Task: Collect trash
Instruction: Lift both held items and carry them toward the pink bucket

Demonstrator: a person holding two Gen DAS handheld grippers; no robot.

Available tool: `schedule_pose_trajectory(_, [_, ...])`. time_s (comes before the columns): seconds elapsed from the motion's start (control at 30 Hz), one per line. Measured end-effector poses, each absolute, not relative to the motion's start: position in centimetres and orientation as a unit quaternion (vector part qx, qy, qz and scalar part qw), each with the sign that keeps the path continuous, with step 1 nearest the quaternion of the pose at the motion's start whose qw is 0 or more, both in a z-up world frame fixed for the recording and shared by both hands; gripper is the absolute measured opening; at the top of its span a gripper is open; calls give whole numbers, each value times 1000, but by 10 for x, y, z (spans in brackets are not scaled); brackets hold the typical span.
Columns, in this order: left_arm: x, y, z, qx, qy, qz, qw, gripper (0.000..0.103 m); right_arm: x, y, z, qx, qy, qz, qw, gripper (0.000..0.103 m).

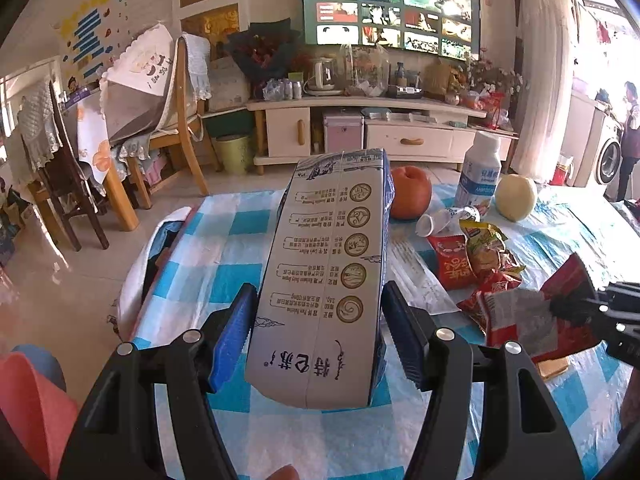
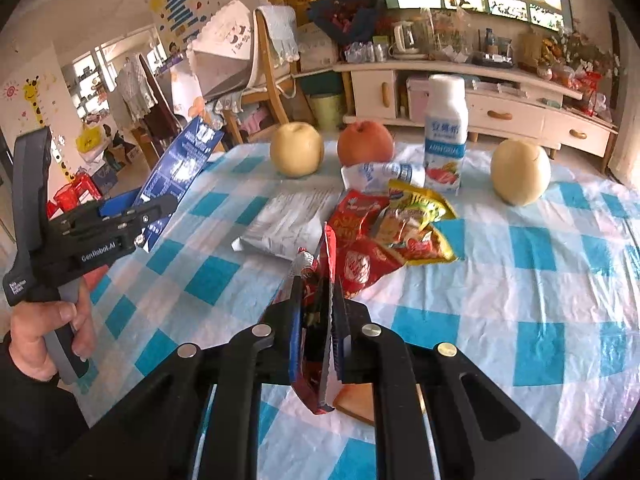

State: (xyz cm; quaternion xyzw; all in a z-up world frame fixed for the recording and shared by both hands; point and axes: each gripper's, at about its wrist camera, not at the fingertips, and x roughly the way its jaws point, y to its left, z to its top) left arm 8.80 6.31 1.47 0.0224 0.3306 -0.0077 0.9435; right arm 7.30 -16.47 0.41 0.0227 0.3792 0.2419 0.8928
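Note:
My left gripper [image 1: 320, 296] is shut on a white and blue milk carton [image 1: 328, 264], held lengthwise above the checked tablecloth [image 1: 224, 248]. The right wrist view shows that gripper [image 2: 156, 204] at the left with the carton [image 2: 180, 164] sticking up from it. My right gripper [image 2: 316, 284] is shut on a red snack wrapper [image 2: 316, 340], pinched on edge and lifted off the cloth. The same wrapper [image 1: 528, 320] shows at the right of the left wrist view. On the table lie red and yellow wrappers [image 2: 400, 224], a crushed small bottle [image 2: 380, 174] and a silvery packet [image 2: 288, 220].
Two pears [image 2: 296, 148] [image 2: 520, 172], an apple [image 2: 366, 142] and an upright yoghurt bottle [image 2: 446, 132] stand along the table's far side. A flat orange piece [image 2: 356, 400] lies under my right gripper. Chairs [image 1: 180, 120] and a green bin [image 1: 234, 152] stand beyond the table.

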Motion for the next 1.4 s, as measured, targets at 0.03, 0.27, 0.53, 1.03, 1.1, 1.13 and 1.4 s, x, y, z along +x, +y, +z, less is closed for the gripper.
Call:
schedule_pose_trajectory(0.03, [86,64,16,21,330,-6,944,65,72,-166,7,24,377,242,894,13])
schedule_pose_trajectory(0.27, [64,59,38,41,302,12,952,65,59,-161,29,2,349,238,906,13])
schedule_pose_trajectory(0.53, [25,90,51,21,306,54,950,65,43,-128,62,-18,324,270,906,13])
schedule_pose_trajectory(1.03, [-72,209,107,-5,270,172,948,65,5,31,126,-59,273,387,879,13])
schedule_pose_trajectory(1.1, [-84,229,109,-10,270,189,944,65,1,58,130,-65,269,404,872,13])
schedule_pose_trajectory(1.13, [-90,239,109,-13,270,197,942,65,-3,75,132,-68,268,415,867,13])
schedule_pose_trajectory(1.4, [-128,313,95,-37,284,246,926,65,-20,179,130,-96,272,467,836,13])
